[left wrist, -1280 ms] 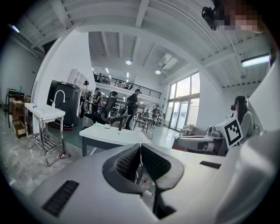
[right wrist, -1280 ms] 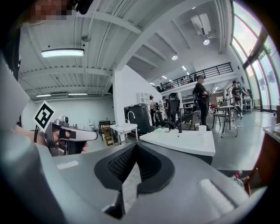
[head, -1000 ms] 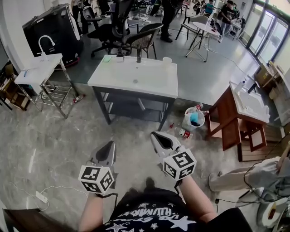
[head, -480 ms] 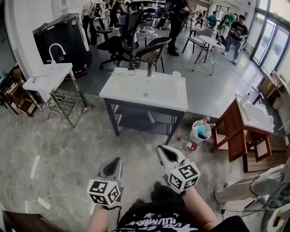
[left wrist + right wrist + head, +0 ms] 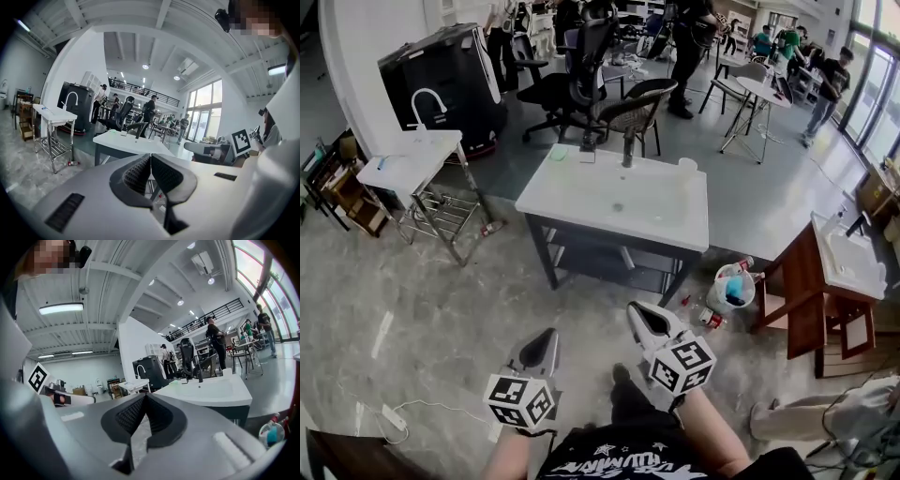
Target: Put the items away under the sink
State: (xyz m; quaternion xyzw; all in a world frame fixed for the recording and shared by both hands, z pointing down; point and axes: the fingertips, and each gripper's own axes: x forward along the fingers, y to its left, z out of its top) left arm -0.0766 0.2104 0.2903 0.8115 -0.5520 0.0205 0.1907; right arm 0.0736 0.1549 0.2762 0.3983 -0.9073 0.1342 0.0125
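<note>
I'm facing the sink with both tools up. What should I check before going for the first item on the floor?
1. Left tool empty: ok, jaws together, nothing between them.
2. Right tool empty: ok, jaws together, nothing held.
3. Jaws open for a grasp: not ok, both are shut.
4. Items found: ok, the white plastic bucket and small bottles sit on the floor to the right of the white sink on its dark frame.
5. Items within reach: not ok, both tools are well short of them.
6. Room on the dark shelf under the sink: cannot tell, it is shaded.
</note>
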